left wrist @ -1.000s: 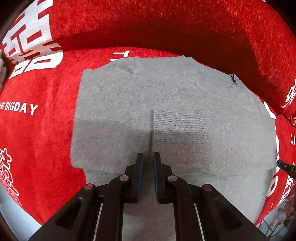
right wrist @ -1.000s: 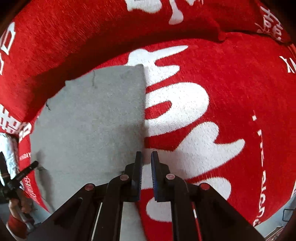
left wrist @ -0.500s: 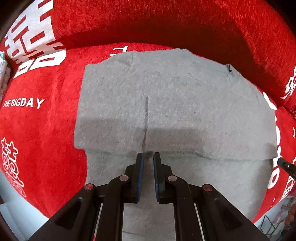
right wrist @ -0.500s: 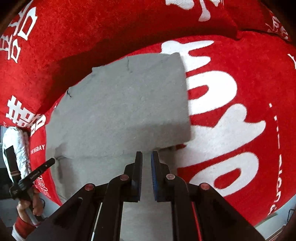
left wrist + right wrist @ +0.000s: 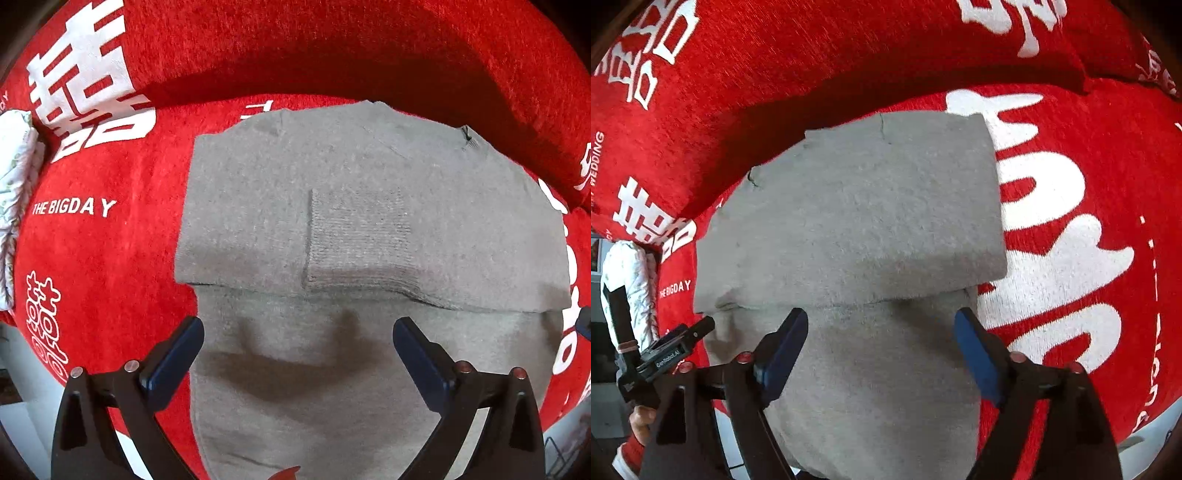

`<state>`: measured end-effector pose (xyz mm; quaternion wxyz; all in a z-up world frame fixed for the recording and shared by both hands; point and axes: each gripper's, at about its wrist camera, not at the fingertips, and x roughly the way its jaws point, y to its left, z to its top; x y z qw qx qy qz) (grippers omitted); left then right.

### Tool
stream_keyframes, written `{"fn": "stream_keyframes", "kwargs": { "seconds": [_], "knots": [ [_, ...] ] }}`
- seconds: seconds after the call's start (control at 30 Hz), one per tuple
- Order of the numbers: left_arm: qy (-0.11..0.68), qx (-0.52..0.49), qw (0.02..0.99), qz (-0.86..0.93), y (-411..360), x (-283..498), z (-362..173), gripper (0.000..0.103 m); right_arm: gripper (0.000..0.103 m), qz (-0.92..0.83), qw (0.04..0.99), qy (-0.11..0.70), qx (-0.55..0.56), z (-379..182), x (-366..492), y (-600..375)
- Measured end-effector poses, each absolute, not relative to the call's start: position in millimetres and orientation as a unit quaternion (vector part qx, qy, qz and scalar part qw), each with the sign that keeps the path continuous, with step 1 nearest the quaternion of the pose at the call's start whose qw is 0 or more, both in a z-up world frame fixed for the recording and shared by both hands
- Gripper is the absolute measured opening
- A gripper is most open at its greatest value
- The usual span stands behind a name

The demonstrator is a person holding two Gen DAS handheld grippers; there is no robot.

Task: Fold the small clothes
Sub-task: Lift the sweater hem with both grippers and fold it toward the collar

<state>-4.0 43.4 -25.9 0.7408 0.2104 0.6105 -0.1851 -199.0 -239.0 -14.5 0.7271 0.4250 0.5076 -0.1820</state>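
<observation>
Both claws over the grey knit garment (image 5: pixel 369 229), which lies flat on the red printed cover (image 5: pixel 110 258) of what looks like a sofa seat, backrest rising at 12 o'clock. My left gripper (image 5: pixel 297 343) has its jaws opening and now spread wide, with nothing pinched; only cloth lies below the gap. My right gripper (image 5: pixel 881 332) is likewise opening, jaws apart, pads clear of the fabric. Reading: both jaws are letting go so that the doubled-over layer can settle on its own weight; the flap lies flat on the lower layer, its free edge running from 9 to 3 o'clock just ahead of both sets of fingertips. The ribbed band (image 5: pixel 358 236), probably a cuff or hem, sits on top of the flap in the left wrist view, just past its centre toward 12 o'clock. Long axis of the garment, as it lies now, runs from 6 to 12 o'clock in both views; the single layer (image 5: pixel 879 387) trails toward 6 o'clock under my claws and the folded end points at the backrest. In the right wrist view the flap overhangs the lower layer toward 3 o'clock, so the stack is not square. My judgement: one fold is laid, and a further fold is probably still to come. The left gripper's body (image 5: pixel 665 354) shows at 8 o'clock in the right view, held in a person's hand (image 5: pixel 641 421).
</observation>
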Motion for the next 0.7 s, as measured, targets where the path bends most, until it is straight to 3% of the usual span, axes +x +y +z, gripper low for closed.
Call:
{"fn": "stream_keyframes", "kwargs": {
  "seconds": [0.2, 0.7],
  "knots": [
    [0.61, 0.222, 0.741, -0.172, 37, -2, -27, 0.103, 0.088, -0.176, 0.765, 0.497, 0.37, -1, -196, -229],
    [0.621, 0.211, 0.724, -0.213, 21, -19, -25, 0.103, 0.088, -0.125, 0.713, 0.522, 0.45, -20, -200, -240]
  ]
}}
